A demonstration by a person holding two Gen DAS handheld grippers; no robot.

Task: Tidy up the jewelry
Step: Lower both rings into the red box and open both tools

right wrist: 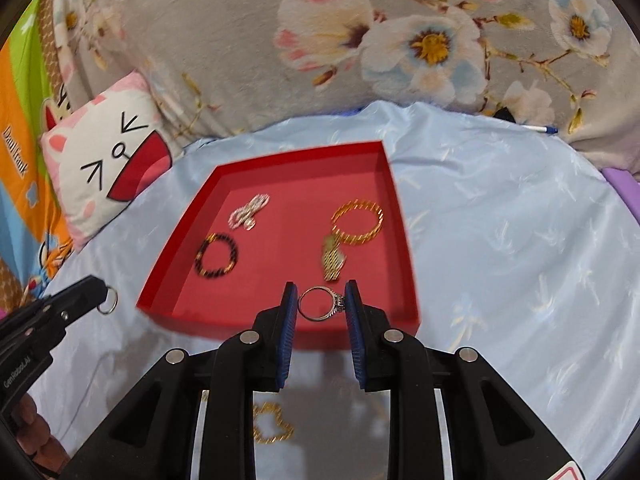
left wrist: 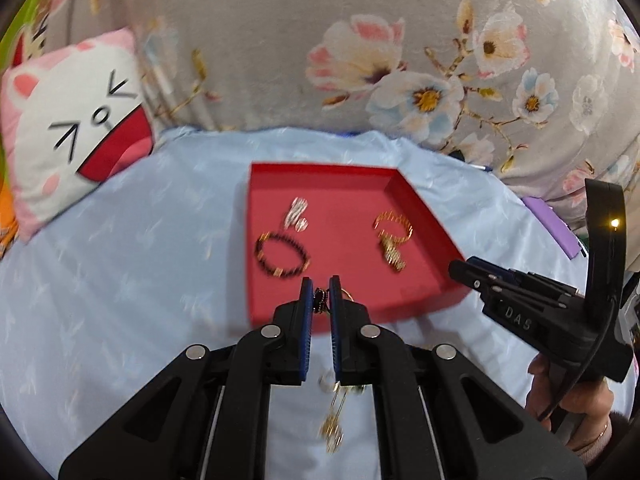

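A red tray point(left wrist: 416, 216) point(right wrist: 396, 216) lies on the light blue cloth. In it are a dark bead bracelet point(left wrist: 282, 254) point(right wrist: 217, 258), a silver chain point(left wrist: 296, 212) point(right wrist: 249, 211), a gold bangle point(left wrist: 394, 222) point(right wrist: 357, 222) and a gold band piece point(left wrist: 391, 258) point(right wrist: 333, 259). My left gripper point(left wrist: 321, 300) is shut on a small dark-beaded ring at the tray's near edge. My right gripper point(right wrist: 321, 303) is shut on a silver ring point(right wrist: 320, 303) with a stone, over the tray's near edge. A gold chain point(right wrist: 272, 426) and gold earrings point(left wrist: 334, 420) lie on the cloth below the grippers.
A white and pink cat cushion point(left wrist: 68, 140) point(right wrist: 108, 160) lies at the left. A grey floral blanket point(left wrist: 360, 52) point(right wrist: 360, 40) rises behind the cloth. A purple object point(left wrist: 552, 228) and a pen point(right wrist: 540, 128) lie at the right.
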